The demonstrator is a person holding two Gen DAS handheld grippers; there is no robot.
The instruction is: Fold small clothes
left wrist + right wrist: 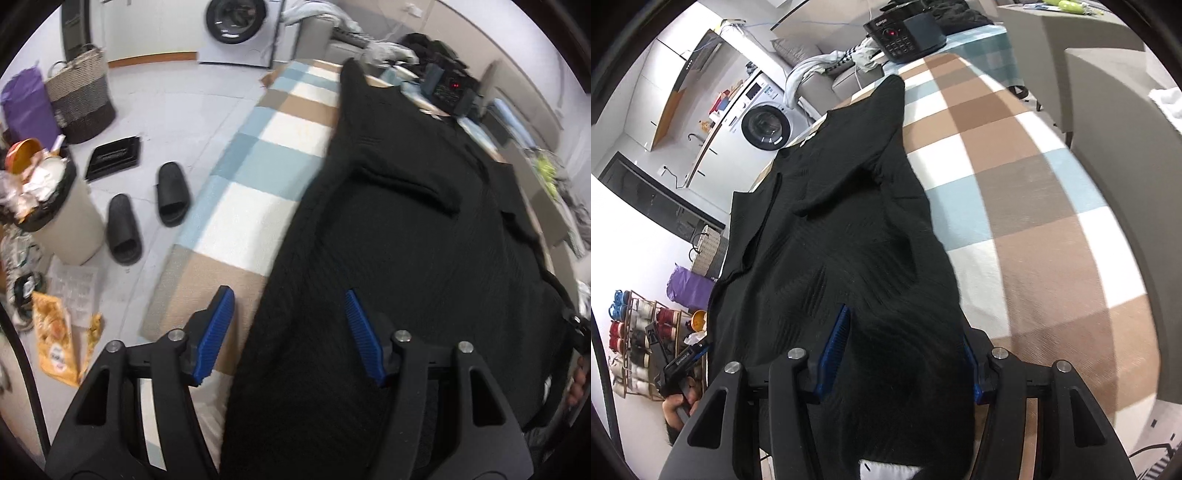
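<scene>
A black ribbed garment [406, 240] [849, 240] lies spread lengthwise on a checked blue, tan and white blanket [258, 155] [1034, 184]. My left gripper [290, 332] is open over the garment's near left edge, one blue pad over the blanket and the other over the cloth. My right gripper [903, 358] stands open at the near hem. Dark fabric bulges between its fingers and hides most of the right pad. In the right wrist view a hand holds the left gripper [683, 363] at the lower left.
On the floor to the left stand an overfull bin [62, 221], black slippers [147, 210], a woven basket [81, 92] and a washing machine [236, 22]. A black device with a red light [905, 37] sits at the blanket's far end. A shoe rack [639, 339] is nearby.
</scene>
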